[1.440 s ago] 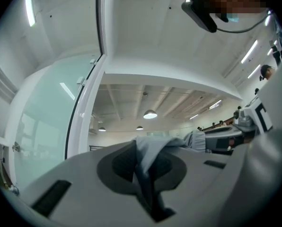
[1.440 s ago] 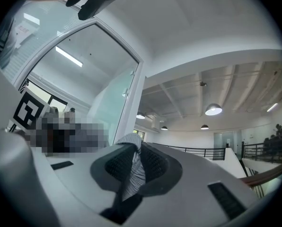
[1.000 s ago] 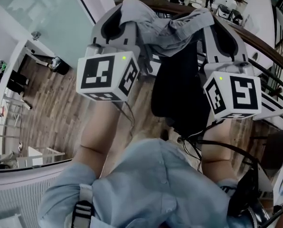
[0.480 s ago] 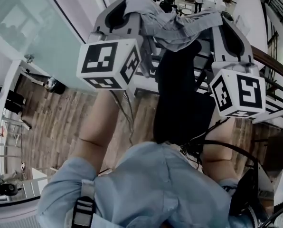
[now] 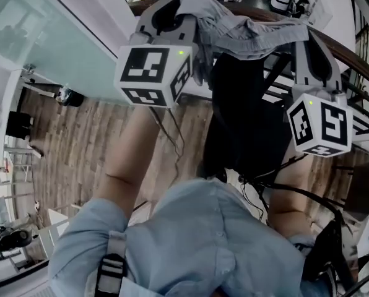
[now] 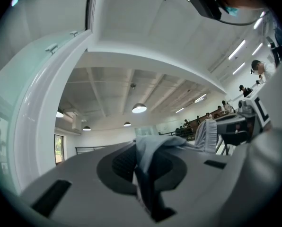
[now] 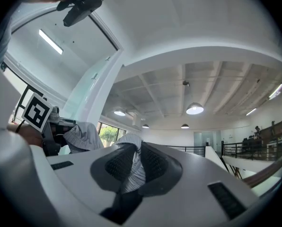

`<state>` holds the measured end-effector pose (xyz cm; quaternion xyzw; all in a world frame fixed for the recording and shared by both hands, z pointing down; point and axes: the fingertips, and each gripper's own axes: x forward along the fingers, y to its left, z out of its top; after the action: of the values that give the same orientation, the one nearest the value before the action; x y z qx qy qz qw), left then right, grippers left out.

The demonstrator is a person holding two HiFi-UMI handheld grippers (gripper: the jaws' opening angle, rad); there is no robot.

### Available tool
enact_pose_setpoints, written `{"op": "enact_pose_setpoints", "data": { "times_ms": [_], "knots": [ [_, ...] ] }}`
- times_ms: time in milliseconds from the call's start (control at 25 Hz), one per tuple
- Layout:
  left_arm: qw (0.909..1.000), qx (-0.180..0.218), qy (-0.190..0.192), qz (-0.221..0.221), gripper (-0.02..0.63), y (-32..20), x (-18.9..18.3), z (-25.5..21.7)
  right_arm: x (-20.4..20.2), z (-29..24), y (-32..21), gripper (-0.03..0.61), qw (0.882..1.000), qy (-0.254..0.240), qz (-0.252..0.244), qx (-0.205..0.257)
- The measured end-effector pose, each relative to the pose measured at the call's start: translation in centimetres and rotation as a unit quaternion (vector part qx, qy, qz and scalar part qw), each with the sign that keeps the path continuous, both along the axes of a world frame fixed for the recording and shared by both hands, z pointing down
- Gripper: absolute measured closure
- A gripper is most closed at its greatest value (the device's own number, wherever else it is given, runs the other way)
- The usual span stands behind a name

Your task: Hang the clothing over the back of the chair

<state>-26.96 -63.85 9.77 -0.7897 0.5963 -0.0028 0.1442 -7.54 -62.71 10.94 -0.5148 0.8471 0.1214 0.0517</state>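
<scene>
Since a second back both grippers have shifted up and to the right in the head view, and the wood floor (image 5: 79, 141) and glass wall (image 5: 42, 36) have slid beneath them. The left gripper (image 6: 143, 164) and right gripper (image 7: 134, 163) each sit clamped on a fold of the grey clothing (image 5: 246, 33). The cloth is strung between them across the top centre of the frame.

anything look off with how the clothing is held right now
Nothing looks damaged. The grey clothing is bunched and crumpled between the left gripper and the right gripper, each shut on a pinch of fabric, rather than spread flat.
</scene>
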Motion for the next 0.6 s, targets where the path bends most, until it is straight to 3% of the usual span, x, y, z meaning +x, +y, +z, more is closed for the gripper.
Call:
{"op": "enact_pose_setpoints", "data": {
  "times_ms": [280, 600],
  "knots": [
    [0.9957, -0.083, 0.041, -0.011, 0.583, -0.7, -2.5, 10.2, -0.2, 8.6, -0.2, 0.532, 0.997, -0.003, 0.009, -0.076],
    [0.9903, -0.115, 0.078, -0.011, 0.582, 2.2, -3.5, 16.5, -2.2, 15.4, 2.8, 0.525, 0.994, -0.009, 0.008, -0.107]
  ]
}}
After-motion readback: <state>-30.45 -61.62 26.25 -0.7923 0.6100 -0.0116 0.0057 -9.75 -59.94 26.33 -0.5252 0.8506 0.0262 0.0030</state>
